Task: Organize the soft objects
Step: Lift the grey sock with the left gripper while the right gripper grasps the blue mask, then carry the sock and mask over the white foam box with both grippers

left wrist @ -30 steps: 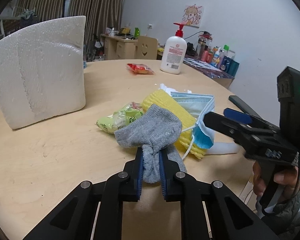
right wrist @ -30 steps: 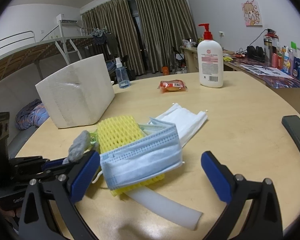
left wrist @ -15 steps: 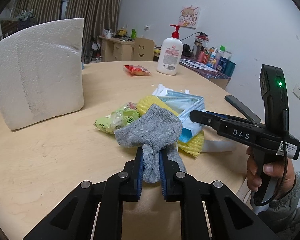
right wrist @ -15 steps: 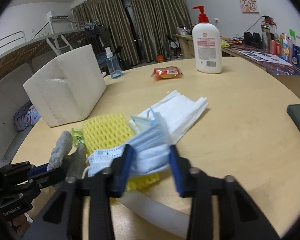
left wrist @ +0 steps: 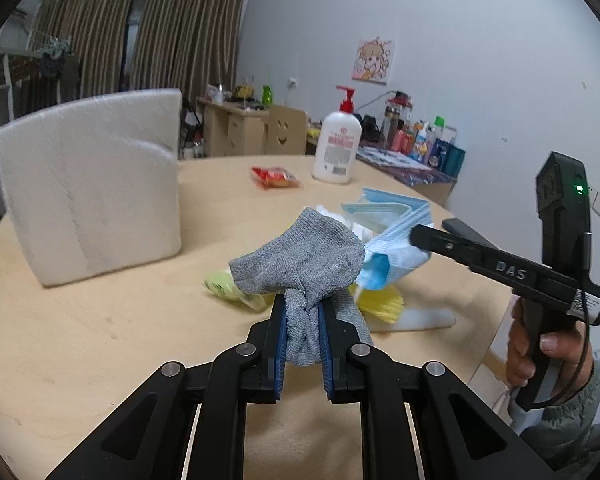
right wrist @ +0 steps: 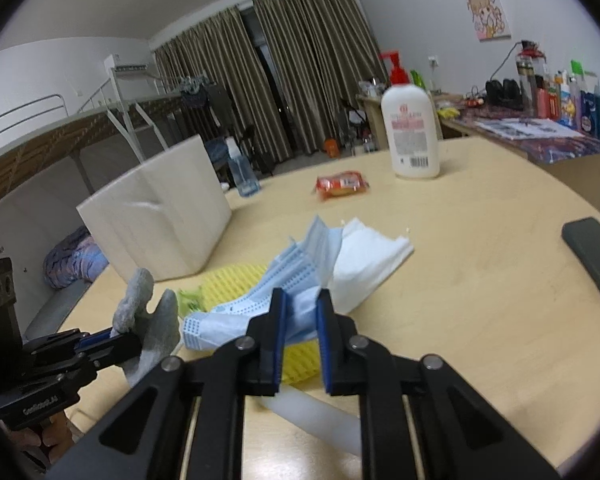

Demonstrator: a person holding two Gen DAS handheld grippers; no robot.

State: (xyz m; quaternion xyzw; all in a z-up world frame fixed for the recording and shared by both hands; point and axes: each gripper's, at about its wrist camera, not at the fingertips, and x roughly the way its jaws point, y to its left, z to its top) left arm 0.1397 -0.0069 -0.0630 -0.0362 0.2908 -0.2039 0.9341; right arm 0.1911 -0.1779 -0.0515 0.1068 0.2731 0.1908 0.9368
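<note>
Both grippers lifting soft items off the pile

The grey sock (left wrist: 300,260) was pinched between the left gripper (left wrist: 303,332) pads, above the table's (left wrist: 100,340) near edge; the blue mask (right wrist: 276,296) was pinched by the right gripper (right wrist: 299,320), just over the yellow foam net (right wrist: 236,284). The lift would go best straight up and slowly, so the mask's loops clear the net and white tissue (right wrist: 368,256).

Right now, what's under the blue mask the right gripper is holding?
Under the blue mask: yellow foam net, and a white tissue beside and partly beneath it. A translucent white strip runs under the net. Anything beneath the net's middle is covered.
</note>
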